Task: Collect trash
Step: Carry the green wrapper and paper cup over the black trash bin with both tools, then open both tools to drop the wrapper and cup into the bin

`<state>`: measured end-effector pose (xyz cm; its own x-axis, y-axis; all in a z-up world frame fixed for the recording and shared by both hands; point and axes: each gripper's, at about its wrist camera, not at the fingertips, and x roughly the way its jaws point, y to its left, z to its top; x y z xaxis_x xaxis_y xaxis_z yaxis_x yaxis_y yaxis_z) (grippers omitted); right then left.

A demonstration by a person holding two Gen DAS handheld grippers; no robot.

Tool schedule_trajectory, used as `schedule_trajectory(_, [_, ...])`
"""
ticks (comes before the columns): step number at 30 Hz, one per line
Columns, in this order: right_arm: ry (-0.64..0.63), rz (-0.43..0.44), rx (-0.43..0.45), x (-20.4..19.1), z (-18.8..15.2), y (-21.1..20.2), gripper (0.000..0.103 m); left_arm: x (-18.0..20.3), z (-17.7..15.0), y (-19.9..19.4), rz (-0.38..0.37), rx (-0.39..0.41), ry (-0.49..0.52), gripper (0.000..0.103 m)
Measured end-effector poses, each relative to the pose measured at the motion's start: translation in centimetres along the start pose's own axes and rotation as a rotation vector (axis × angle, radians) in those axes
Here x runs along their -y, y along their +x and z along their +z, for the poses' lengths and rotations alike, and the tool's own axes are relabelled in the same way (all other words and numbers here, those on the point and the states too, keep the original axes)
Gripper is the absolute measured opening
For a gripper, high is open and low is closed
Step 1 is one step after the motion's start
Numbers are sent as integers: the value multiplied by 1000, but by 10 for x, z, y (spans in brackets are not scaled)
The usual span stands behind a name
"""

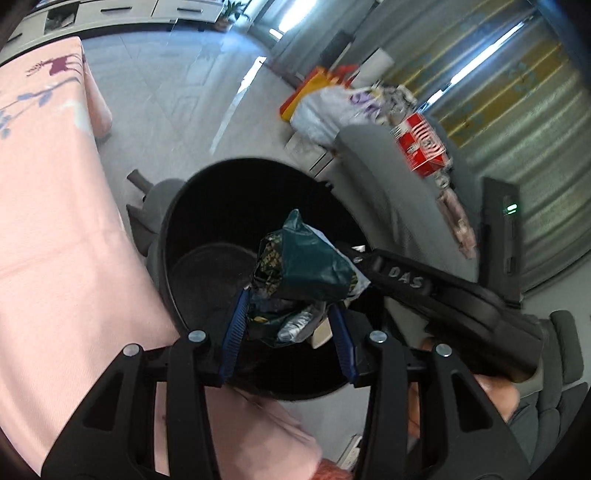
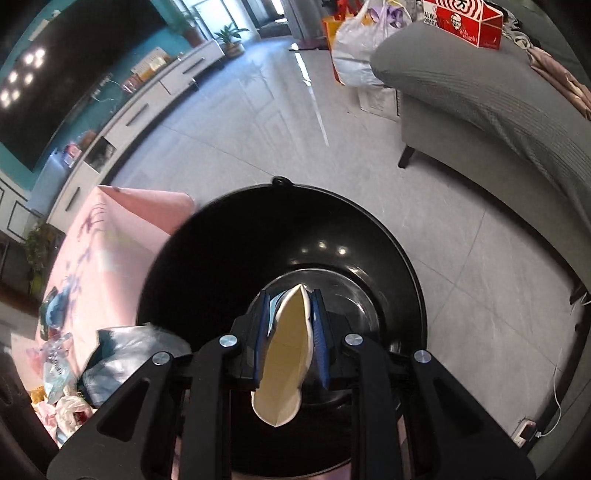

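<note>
A grey tiled floor (image 2: 229, 122) is seen across both views, with a grey upholstered sofa (image 2: 491, 99) along the right side in the right wrist view and a table draped in a pink floral cloth (image 1: 55, 221) at the left in the left wrist view. On the sofa's far end a red-and-white printed carton (image 2: 465, 22) is set, and a white plastic bag (image 2: 354, 48) stands on the floor just beside that end. A round black plastic bin (image 2: 295, 229) is placed on the floor against the cloth-covered table's edge — both grippers are held over its open mouth. A crumpled dark green foil wrapper (image 1: 306, 266) is gripped by the left gripper (image 1: 288, 325), its blue pads closed on the bundle. A folded cream paper plate (image 2: 286, 350) is pinched narrowly by the right gripper (image 2: 288, 332) — above the bin's bottom.
</note>
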<state>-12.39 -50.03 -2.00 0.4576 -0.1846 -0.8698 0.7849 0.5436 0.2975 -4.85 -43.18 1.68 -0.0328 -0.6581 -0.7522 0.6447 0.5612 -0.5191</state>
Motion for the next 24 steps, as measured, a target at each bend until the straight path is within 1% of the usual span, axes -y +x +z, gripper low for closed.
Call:
schedule_trajectory(2, [2,-10,-7,1,1,3,25,-3,1,10,10,-21,-7,46])
schedule_trajectory(5, [6,-6,-17,2,2,6,28,-4,2,20,1,-46,-17,48])
schedule_trajectory(11, [10,-23,-8,5,2,5,30,0,4,26,7,-42,-2,54])
schedule_trajectory(13, [14,-29,-5,5,2,4,34,0,4,25,9,-41,-3,62])
schedule_trajectory(14, [16,-28,-2,5,1,3,36,-1,4,23,8,-37,-3,63])
schedule_trajectory(16, [17,-24,6,4,2,0,44,0,3,19,11,-26,-1,68])
schedule_trajectory(19, [3,-19,32,1,0,-8,49,-2,1,11,15,-14,2,70])
schedule_trajectory(24, [-8,5,69,-4,-2,-22,55,-2,-2,-10,14,17,-4,73])
